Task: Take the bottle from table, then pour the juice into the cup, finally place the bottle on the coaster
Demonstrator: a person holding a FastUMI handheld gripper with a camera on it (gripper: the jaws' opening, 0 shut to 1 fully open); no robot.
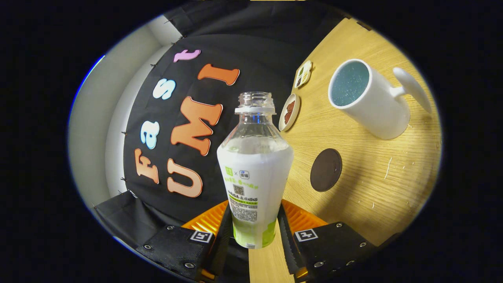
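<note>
On a pale wooden table tilted steeply across the gripper view, a pouring run is under way. Largest in sight after the tabletop is the bottle, uncapped and sleeved in a printed label, standing between the fingers of the gripper, whose jaws are closed to the bottle's width and press its lower body from both sides. Beyond it and off to one side sits the white cup, handle turned away, its inside bluish and apparently holding no juice yet. Nearer the fingers lies the dark round coaster, bare. Two small dishes rest by the booth wall. With the neck open and the grip low on a smooth sleeve, the risk is a slip or a swing as the bottle tips, sending juice onto the wood short of the cup's rim.
</note>
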